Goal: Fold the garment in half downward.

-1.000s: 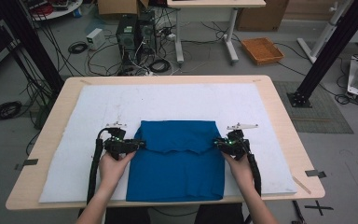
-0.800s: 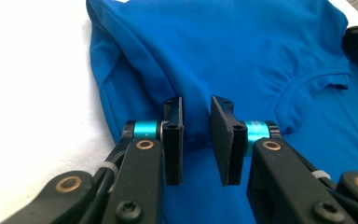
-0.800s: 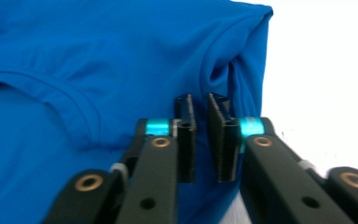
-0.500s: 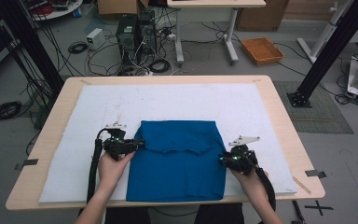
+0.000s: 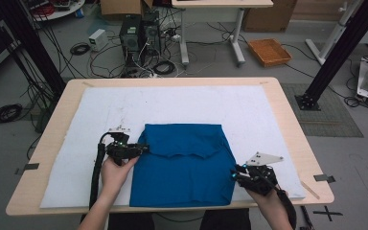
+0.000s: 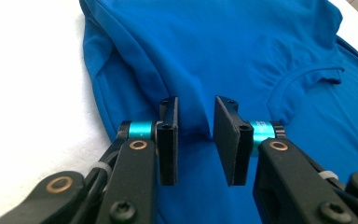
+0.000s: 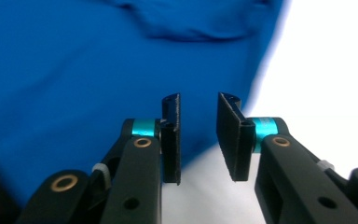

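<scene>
A blue shirt (image 5: 184, 165) lies folded on the white mat (image 5: 268, 120), its neckline showing across the middle. My left gripper (image 5: 143, 149) rests at the shirt's left edge. In the left gripper view its jaws (image 6: 196, 135) stand apart over a ridge of blue cloth (image 6: 261, 56); they have just been opening and the pads do not press on it. My right gripper (image 5: 233, 173) sits by the shirt's near right corner. Its jaws (image 7: 198, 135) have also just been opening, with bare mat and the shirt's edge (image 7: 74, 70) beyond them and nothing between the pads.
The mat covers most of a wooden table (image 5: 292, 124). Bare mat lies left, right and beyond the shirt. On the floor behind stand computer towers (image 5: 136, 33), cables, an orange tray (image 5: 270, 51) and black frame posts (image 5: 345, 48).
My right gripper has left the shirt's right edge and moved toward the person, down to the near right corner. The left gripper has stayed at the left edge.
</scene>
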A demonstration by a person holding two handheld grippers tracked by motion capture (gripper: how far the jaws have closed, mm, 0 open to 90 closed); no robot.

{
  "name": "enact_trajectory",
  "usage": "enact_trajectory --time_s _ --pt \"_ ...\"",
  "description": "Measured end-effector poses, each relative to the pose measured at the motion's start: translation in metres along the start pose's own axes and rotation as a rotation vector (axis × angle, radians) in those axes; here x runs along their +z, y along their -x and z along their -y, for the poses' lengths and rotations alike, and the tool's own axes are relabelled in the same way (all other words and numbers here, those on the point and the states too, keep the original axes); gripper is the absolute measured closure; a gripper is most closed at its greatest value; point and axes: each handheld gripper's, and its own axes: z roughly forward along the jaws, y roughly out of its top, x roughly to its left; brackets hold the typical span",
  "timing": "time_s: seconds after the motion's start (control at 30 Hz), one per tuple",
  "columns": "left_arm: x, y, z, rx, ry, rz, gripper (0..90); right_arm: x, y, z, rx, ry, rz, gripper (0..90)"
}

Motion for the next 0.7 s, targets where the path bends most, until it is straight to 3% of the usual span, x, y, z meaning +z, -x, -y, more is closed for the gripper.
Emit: enact_trajectory --time_s 0.07,0.13,0.2,0.3,0.33,0.37,0.4,0.47,0.7 --pt "0.000 0.000 0.000 0.005 -0.006 -0.001 70.1 0.001 -0.009 0.001 -0.018 -0.006 -0.058 67.9" --pt "0.000 0.001 0.000 0.005 -0.007 0.004 70.0 0.003 -0.013 0.002 -0.022 -0.016 -0.072 66.5" --pt "-0.001 0.001 0.000 0.007 -0.007 0.006 69.8 0.006 -0.021 0.007 -0.024 -0.037 -0.115 64.1" --pt "0.000 0.000 0.000 0.003 -0.009 0.005 69.5 0.008 -0.023 0.009 -0.037 -0.063 -0.127 64.9" --pt "0.000 0.000 0.000 0.003 -0.013 0.006 69.1 0.011 -0.022 0.012 -0.040 -0.087 -0.126 72.4" --pt "0.000 0.000 0.000 0.003 -0.013 0.006 69.1 0.011 -0.022 0.012 -0.040 -0.087 -0.126 72.4" --pt "0.001 0.001 0.000 0.003 -0.012 0.006 69.1 0.011 -0.020 0.015 -0.047 -0.102 -0.129 81.5" --pt "0.000 0.000 0.000 0.000 -0.012 0.007 69.0 0.008 -0.018 0.017 -0.053 -0.096 -0.133 90.0" --pt "0.001 0.000 0.000 0.002 -0.020 0.005 69.0 -0.008 -0.013 0.024 -0.041 -0.081 -0.114 90.0"
